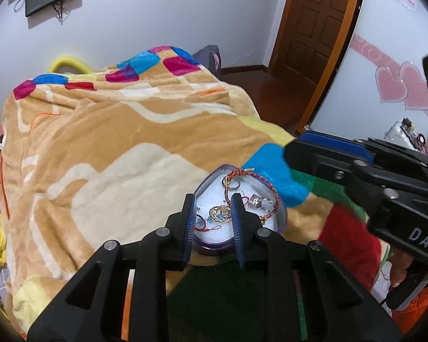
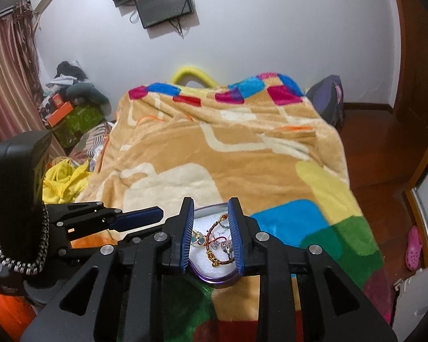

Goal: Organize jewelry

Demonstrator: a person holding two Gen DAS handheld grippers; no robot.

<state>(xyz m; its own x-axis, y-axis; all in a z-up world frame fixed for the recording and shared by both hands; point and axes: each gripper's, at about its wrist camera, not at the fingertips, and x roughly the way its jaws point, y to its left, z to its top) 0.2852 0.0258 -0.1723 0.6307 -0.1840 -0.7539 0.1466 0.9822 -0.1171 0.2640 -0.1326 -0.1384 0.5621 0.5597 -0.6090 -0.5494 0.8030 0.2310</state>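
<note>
A heart-shaped purple tin [image 1: 281, 213] lined with white foam sits on a patterned blanket [image 1: 114, 148] covering a bed. Inside the tin lie a red braided bracelet [image 1: 271, 188], rings and charms, likely gathered there for sorting. The left tongs [image 1: 212, 222] and right tongs [image 2: 212, 236] hover just above the tin, both with jaws apart and empty.

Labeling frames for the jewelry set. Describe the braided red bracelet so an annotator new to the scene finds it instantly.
Start at the big tan patterned blanket covering the bed; near its front edge sits a purple heart-shaped tin lined with white foam. The braided red bracelet is the largest loop inside, a red-and-gold cord, unlike the small metal rings and charms beside it.
</note>
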